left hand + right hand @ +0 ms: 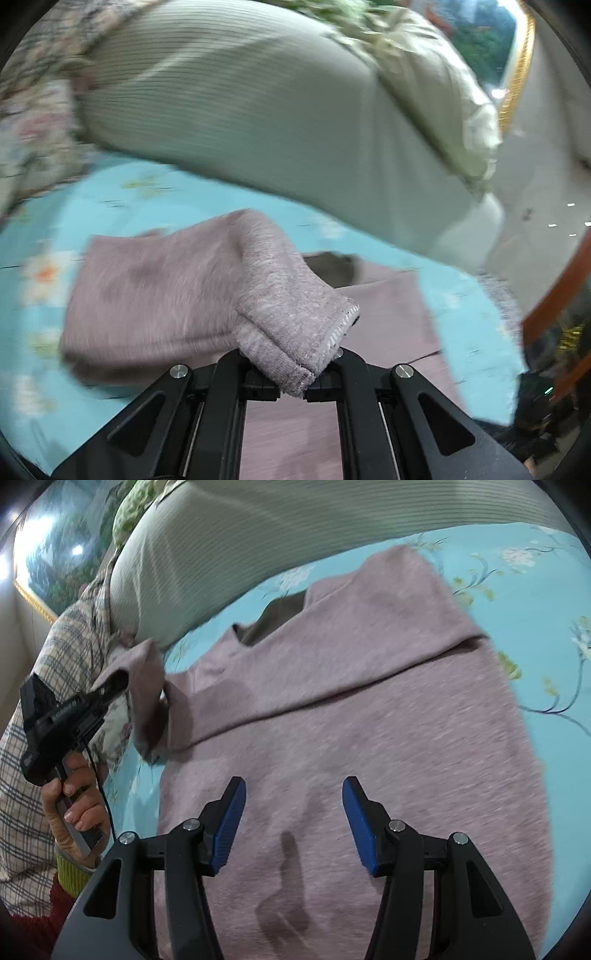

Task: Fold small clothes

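A mauve knit sweater (351, 709) lies flat on a light blue flowered bedsheet (546, 602). One sleeve is folded across its body. My left gripper (291, 373) is shut on the cuff (314, 325) of the other sleeve and holds it lifted off the bed. The same gripper shows at the left of the right wrist view (110, 688), with the sleeve (147, 686) hanging from it. My right gripper (293, 823) is open and empty, hovering just above the sweater's lower body, its blue pads (229, 827) wide apart.
A large ribbed cream pillow (258, 110) lies along the far side of the bed, close behind the sweater. A plaid and flowered quilt (55, 653) lies at the left. A gold-framed landscape picture (55, 565) hangs behind. The bed's edge (509, 369) drops off at the right.
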